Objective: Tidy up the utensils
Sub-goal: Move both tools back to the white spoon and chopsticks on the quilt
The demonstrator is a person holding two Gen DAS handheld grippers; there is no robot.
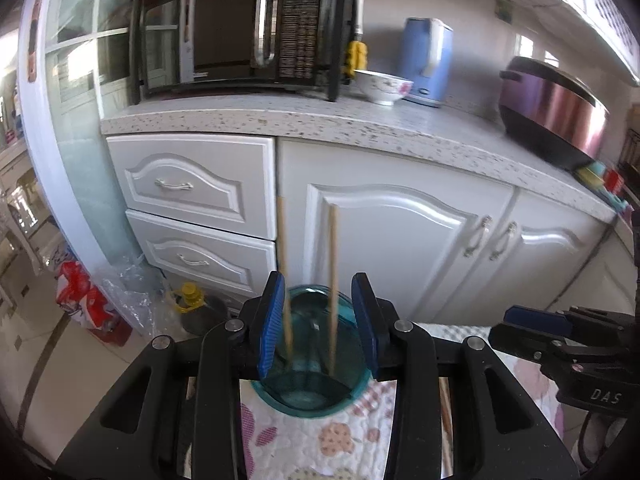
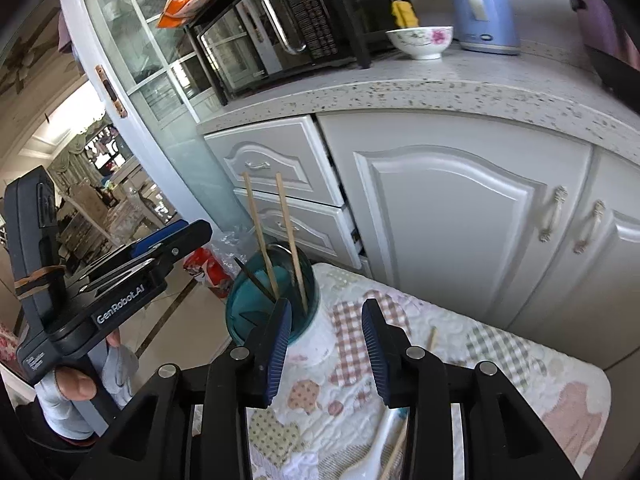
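We've got two chopsticks (image 1: 333, 280) standing in the teal glass (image 1: 316, 384) so they stay upright and together. Both the left gripper (image 1: 318, 328) and right gripper (image 2: 326, 344) have fingers open, holding nothing. A spoon (image 2: 380, 444) and another chopstick (image 2: 431, 338) wait on the desk (image 2: 460, 360).

Two chopsticks (image 2: 280, 236) upright in teal glass (image 2: 240, 312)

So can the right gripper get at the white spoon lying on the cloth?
Probably yes: the white spoon lies uncovered just below the right gripper, whose fingers stand open and empty; one loose chopstick lies alongside it.
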